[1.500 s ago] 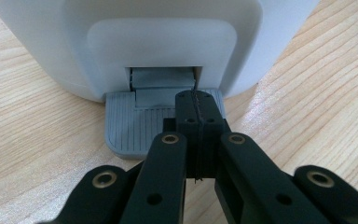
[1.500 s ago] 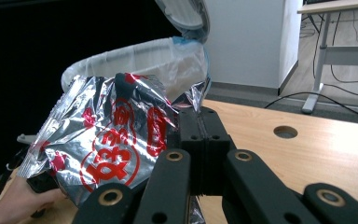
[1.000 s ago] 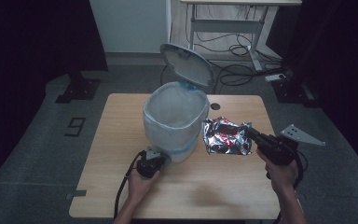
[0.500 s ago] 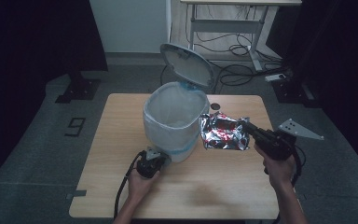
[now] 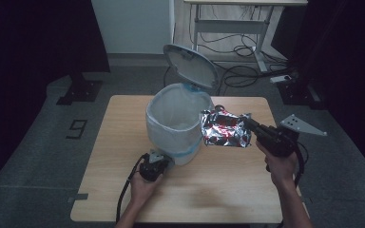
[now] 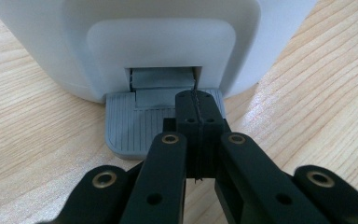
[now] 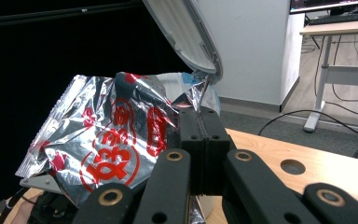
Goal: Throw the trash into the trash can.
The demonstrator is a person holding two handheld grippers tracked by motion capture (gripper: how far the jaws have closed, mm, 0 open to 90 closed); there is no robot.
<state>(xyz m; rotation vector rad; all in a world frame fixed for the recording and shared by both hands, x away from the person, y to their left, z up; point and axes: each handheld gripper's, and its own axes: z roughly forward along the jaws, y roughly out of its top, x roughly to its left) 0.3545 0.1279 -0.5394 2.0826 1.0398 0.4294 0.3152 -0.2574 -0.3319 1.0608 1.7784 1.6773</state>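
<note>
**Two grippers at the bin**

Two things sat on the table [image 5: 109, 190]: a white pedal bin [image 5: 176, 124], lid up, and its grey pedal [image 6: 135, 128], pressed by the left gripper [image 6: 196, 100], jaws shut together. The right gripper [image 7: 198, 116] pinched a foil wrapper [image 5: 224, 129] just beside the bin's rim.

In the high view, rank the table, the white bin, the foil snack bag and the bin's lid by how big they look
1. table
2. white bin
3. lid and foil snack bag: look alike, and the bag, held up, sits nearer the camera.
</note>
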